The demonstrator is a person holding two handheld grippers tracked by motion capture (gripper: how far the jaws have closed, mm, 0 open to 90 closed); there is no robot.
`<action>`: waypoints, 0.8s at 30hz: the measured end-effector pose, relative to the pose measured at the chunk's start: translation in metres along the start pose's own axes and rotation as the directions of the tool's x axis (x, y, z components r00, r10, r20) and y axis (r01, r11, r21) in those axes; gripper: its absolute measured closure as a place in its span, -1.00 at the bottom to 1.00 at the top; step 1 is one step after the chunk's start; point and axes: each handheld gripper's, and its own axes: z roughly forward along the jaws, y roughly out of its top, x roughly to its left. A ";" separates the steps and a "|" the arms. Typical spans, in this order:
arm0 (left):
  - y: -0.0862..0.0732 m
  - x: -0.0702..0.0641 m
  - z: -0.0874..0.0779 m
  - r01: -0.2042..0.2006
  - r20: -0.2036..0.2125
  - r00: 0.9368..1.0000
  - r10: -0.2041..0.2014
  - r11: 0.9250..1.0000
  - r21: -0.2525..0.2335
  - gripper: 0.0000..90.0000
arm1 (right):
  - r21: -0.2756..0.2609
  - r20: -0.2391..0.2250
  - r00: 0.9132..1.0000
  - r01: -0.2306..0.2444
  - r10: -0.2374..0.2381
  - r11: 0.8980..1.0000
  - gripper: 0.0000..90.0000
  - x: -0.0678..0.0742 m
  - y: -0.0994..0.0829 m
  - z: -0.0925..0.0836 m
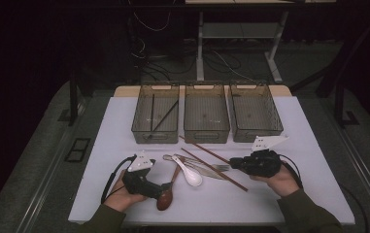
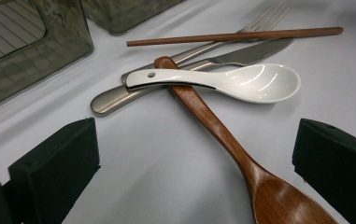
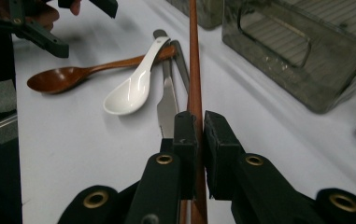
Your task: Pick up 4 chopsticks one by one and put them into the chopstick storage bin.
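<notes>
High view: we see three clear bins [image 1: 207,119] in a row at the far side of the white table [image 1: 100,160]; the left bin holds dark chopsticks [image 1: 159,116]. In front of them lie a fork [image 1: 216,168], a knife [image 1: 199,167], a white spoon [image 1: 189,174], a wooden spoon [image 1: 167,194] and a brown chopstick [image 1: 211,162]. The left hand-held gripper [image 1: 164,187] sits just beside the wooden spoon's bowl. The right hand-held gripper [image 1: 232,163] meets the chopstick near the fork's tines.

Left gripper view: we note the jaws standing wide apart, nothing between the pads. The wooden spoon [image 2: 231,144] runs up between them, its handle tip under the white spoon [image 2: 241,81]. Knife [image 2: 185,74], fork [image 2: 259,21] and chopstick [image 2: 236,36] lie beyond.

Right gripper view: we see the right hand-held gripper [image 3: 200,128] clamped on the chopstick [image 3: 195,60], which runs straight ahead toward the bins [image 3: 302,51]. The white spoon [image 3: 131,88] and wooden spoon [image 3: 63,77] lie to the left of it.
</notes>
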 end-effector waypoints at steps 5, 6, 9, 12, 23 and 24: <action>0.000 0.000 0.001 -0.010 -0.002 1.000 0.010 1.000 0.012 -1.00 | -0.020 0.009 1.000 0.015 -0.015 1.000 0.86 -0.002 0.011 0.001; 0.000 0.000 0.002 -0.009 0.001 1.000 0.009 1.000 0.017 -1.00 | -0.021 0.010 1.000 0.017 -0.017 1.000 0.86 -0.002 0.013 0.001; -0.001 0.000 0.003 -0.004 0.004 1.000 0.004 1.000 0.031 -1.00 | -0.025 0.019 1.000 0.022 -0.021 0.999 0.86 -0.004 0.020 0.004; -0.002 0.001 0.003 -0.008 0.001 1.000 0.008 0.999 0.035 -1.00 | -0.025 0.024 0.999 0.026 -0.025 0.999 0.86 -0.005 0.026 0.008; -0.001 0.000 0.001 -0.003 -0.001 1.000 0.003 1.000 0.011 -1.00 | -0.040 0.037 0.999 0.034 -0.033 0.999 0.86 -0.009 0.047 0.021; -0.001 0.000 0.001 0.001 -0.001 1.000 -0.001 1.000 0.008 -1.00 | -0.039 0.034 0.999 0.036 -0.035 0.999 0.86 -0.010 0.049 0.022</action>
